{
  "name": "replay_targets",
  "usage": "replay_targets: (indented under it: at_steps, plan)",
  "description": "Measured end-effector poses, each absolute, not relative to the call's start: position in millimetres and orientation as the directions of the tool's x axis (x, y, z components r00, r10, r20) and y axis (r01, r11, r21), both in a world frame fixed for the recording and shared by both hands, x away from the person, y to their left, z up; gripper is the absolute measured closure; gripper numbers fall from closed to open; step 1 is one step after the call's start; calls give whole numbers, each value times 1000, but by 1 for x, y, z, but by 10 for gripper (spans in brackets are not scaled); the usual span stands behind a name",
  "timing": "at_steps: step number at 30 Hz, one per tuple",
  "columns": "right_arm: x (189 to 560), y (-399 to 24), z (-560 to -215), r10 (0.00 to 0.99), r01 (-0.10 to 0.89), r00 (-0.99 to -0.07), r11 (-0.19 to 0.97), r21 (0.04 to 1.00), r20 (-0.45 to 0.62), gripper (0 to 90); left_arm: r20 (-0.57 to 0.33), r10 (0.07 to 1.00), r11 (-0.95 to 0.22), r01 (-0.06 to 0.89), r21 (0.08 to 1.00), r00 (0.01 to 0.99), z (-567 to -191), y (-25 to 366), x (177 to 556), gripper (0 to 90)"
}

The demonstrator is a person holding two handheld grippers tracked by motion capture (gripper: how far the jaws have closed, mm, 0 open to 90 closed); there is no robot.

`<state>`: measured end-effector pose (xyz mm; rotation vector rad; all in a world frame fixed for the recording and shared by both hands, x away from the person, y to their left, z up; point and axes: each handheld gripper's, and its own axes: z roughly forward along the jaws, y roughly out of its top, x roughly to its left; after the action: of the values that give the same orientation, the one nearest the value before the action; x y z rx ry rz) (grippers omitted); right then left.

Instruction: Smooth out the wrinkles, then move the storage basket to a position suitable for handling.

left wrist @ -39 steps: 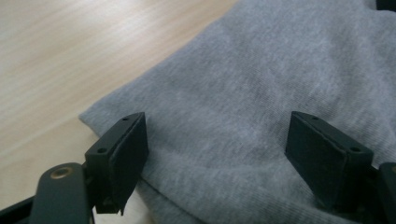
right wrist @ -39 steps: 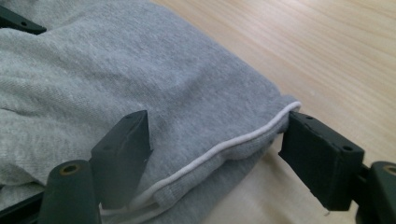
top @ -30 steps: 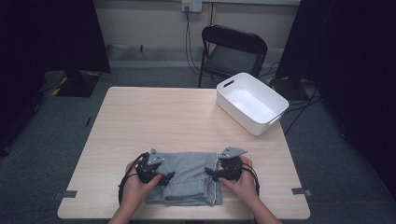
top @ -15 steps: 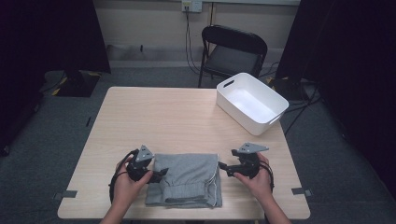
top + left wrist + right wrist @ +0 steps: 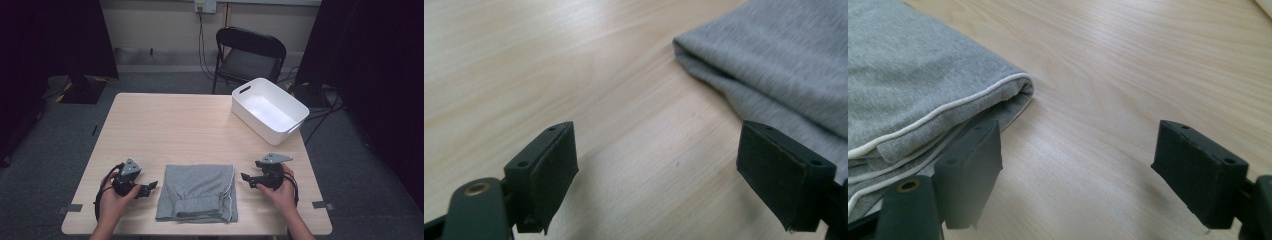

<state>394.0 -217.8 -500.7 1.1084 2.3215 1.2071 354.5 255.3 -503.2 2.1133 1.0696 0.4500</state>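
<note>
A folded grey garment [image 5: 197,192] with white piping lies flat on the wooden table [image 5: 175,125], near its front edge. My left gripper [image 5: 151,186] rests just left of it, held in a hand, jaws open and pointing at the cloth. In the left gripper view the left gripper [image 5: 674,175] has bare wood between its pads and the garment's fold [image 5: 784,55] ahead. My right gripper [image 5: 245,179] sits just right of the garment. Its jaws have just been opening and hold nothing. In the right gripper view the right gripper [image 5: 1088,170] is beside the piped edge [image 5: 903,85].
A white plastic bin [image 5: 252,122] stands at the table's back right corner. A black folding chair [image 5: 250,55] is behind the table, with cables on the floor near it. Bare tabletop stretches behind the garment and to its left.
Both hands have drawn outward off the garment, the left one to the left and the right one to the right. The garment now lies folded on its own between them.
</note>
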Motion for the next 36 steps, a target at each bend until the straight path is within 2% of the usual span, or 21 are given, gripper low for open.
replay_targets:
  at_steps: [23,36]
  plan:
    - [403,-222,-492,754,505,-650,336,795,94,200,-5,805,-402,550,732,594,-509,267,351,126]
    - [409,-216,-510,749,530,-657,383,756,81,199,-5,805,-402,550,732,594,-509,267,351,126]
